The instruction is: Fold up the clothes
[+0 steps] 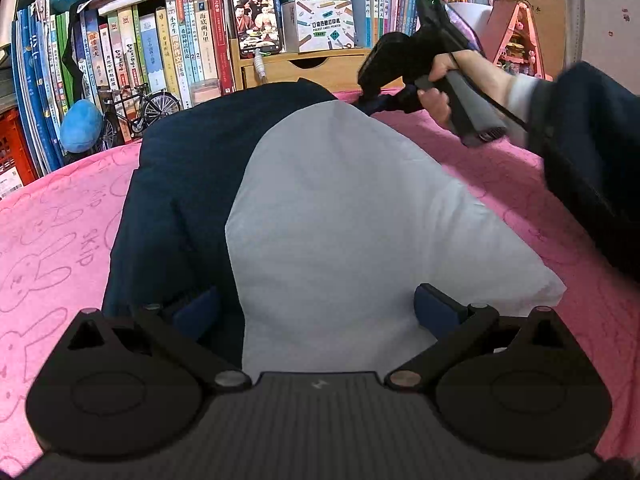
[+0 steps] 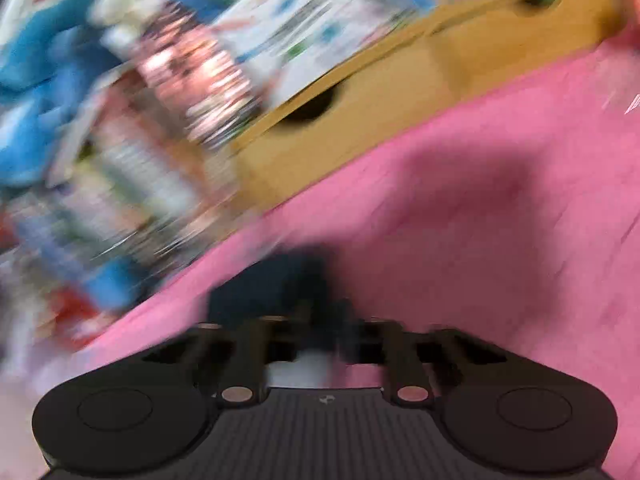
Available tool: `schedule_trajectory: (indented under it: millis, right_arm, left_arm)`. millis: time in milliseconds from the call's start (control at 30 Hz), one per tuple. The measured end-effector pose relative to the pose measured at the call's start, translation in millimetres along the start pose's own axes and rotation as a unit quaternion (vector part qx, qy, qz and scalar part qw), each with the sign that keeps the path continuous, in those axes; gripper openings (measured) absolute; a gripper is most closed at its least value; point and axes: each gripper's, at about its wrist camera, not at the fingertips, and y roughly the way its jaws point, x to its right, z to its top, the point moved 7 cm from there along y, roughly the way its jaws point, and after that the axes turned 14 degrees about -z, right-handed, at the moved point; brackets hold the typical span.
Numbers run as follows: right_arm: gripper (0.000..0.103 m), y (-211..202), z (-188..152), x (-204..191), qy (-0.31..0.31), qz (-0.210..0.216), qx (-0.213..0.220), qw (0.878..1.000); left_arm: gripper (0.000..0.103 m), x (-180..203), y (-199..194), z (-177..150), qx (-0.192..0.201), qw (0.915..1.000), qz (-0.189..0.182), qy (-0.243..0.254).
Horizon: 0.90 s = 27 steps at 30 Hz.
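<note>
Left wrist view: your left gripper (image 1: 316, 308) sat low over the near end of the garment (image 1: 320, 216), jaws spread wide, 1 blue pad (image 1: 434, 310) on the white part, the other over the navy part, neither pad pinching cloth. The garment lay on the pink cover (image 1: 60, 232), white panel in the middle, navy fabric along the left and far side. Its long axis ran away from your left jaws toward the wooden drawer box (image 1: 304, 66) and the books (image 1: 160, 48). Your right hand (image 1: 444, 88) held the right gripper (image 1: 394, 100) at the far right corner of the garment, a twist of navy cloth looked caught at its tip.

Right wrist view: heavily blurred. Your right gripper (image 2: 320, 320) had its jaws pressed nearly together, with dark navy cloth (image 2: 272, 284) between and just beyond them, so read it as pinching the garment's edge. Pink cover filled the right side, the drawer box (image 2: 360, 128) ran behind.

Judgement: the fold turned on that far corner. Your right hand was the nearer 1 to it, and the cloth would need to travel back along the long axis toward your left jaws, which looked placed to pin the near end.
</note>
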Motion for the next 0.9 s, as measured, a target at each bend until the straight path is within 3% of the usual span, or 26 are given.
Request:
schedule_trajectory:
  millis: [33,100,167,233,300,400,433,500,567,633,667,800,900]
  right_arm:
    - [0.012,6,8,7,0.024,0.002,-0.004,1.000]
    - [0.016,3,11,17,0.072,0.049,-0.021,0.996]
    - [0.025,-15,2,16,0.050,0.085,-0.029,0.995]
    - [0.041,-46,-22,11,-0.022,0.099,-0.016,0.995]
    - [0.042,-81,-50,8,-0.097,0.107,0.015,0.989]
    - [0.049,-125,-98,-5,-0.221,0.099,0.083,0.967]
    - [0.052,-132,-112,-11,-0.260,0.091,0.106,0.956]
    - [0.053,-131,-136,-24,-0.322,0.075,0.125,0.935]
    - [0.055,-121,-154,-32,-0.355,0.063,0.124,0.924]
    - [0.056,-117,-166,-35,-0.374,0.050,0.140,0.915]
    - [0.056,-115,-172,-37,-0.384,0.044,0.149,0.910]
    - [0.057,-116,-182,-46,-0.421,0.015,0.168,0.891]
    - [0.056,-117,-188,-50,-0.437,0.002,0.181,0.881]
  left_arm:
    - [0.103,0,0,0,0.000,1.0000,0.000,0.000]
    - [0.103,0,0,0,0.000,1.0000,0.000,0.000]
    - [0.103,0,0,-1,0.001,1.0000,-0.001,-0.001]
    - [0.103,0,-1,-1,0.002,1.0000,0.000,0.000]
    - [0.103,-1,-3,-1,0.008,1.0000,-0.003,-0.002]
    - [0.102,-4,-9,-1,0.026,0.9995,-0.014,-0.011]
    - [0.099,-8,-19,4,0.043,0.9971,-0.050,-0.038]
    - [0.099,-16,-41,15,0.076,0.9851,-0.123,-0.093]
    - [0.101,-30,-68,39,0.118,0.9616,-0.196,-0.151]
    - [0.102,-49,-78,78,0.140,0.9441,-0.232,-0.188]
    - [0.102,-57,-75,102,0.139,0.9414,-0.237,-0.195]
    - [0.098,-69,-12,166,0.084,0.9526,-0.232,-0.178]
    - [0.088,-76,46,186,0.052,0.9581,-0.210,-0.188]
